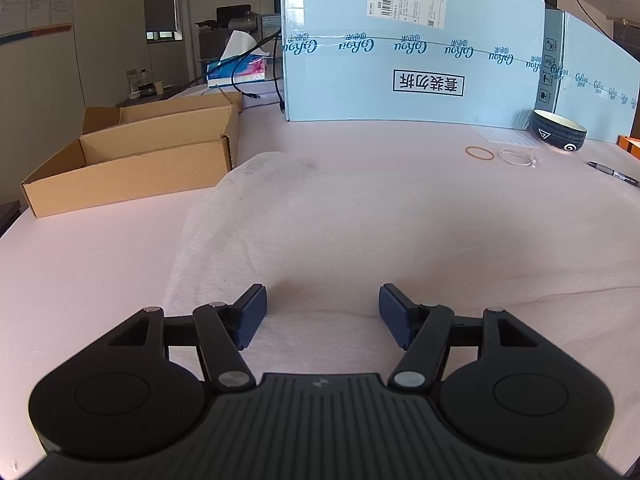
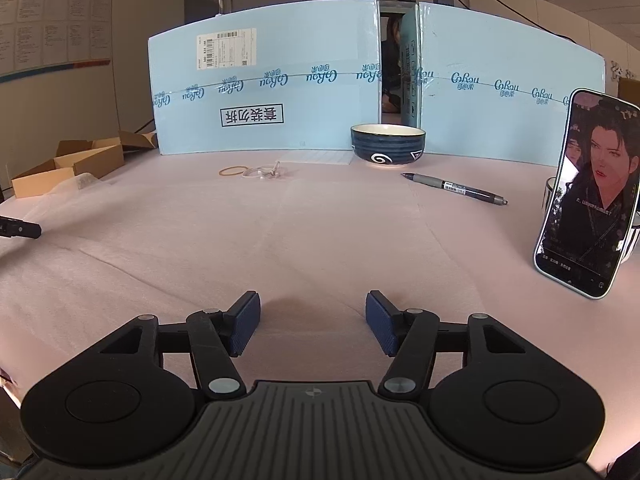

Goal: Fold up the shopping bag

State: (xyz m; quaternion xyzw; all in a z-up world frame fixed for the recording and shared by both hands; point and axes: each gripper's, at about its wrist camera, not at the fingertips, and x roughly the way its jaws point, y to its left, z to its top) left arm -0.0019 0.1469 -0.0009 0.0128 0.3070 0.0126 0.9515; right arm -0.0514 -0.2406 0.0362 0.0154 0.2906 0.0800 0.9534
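Left gripper (image 1: 322,316) released, jaws empty above near edge of shopping bag (image 1: 360,232). Right gripper (image 2: 313,322) likewise released, bag spread flat ahead. Advice: lower both together, pinch same edge, fold evenly toward bowl (image 2: 388,142).

A broad stretch of the pale pink table cover (image 2: 320,232) is being left open ahead of both grippers, with only the flat white shopping bag (image 1: 320,220) lying across it. The far edge is being closed off by two tall light-blue cartons (image 2: 264,80). The left side is being blocked by an open cardboard box (image 1: 132,156). Toward the back, low clutter is being presented by a rubber band (image 2: 234,171), a coiled white cord (image 2: 262,172), a dark bowl (image 2: 388,143) and a pen (image 2: 456,189). The right side is being narrowed by a propped-up phone (image 2: 590,196).
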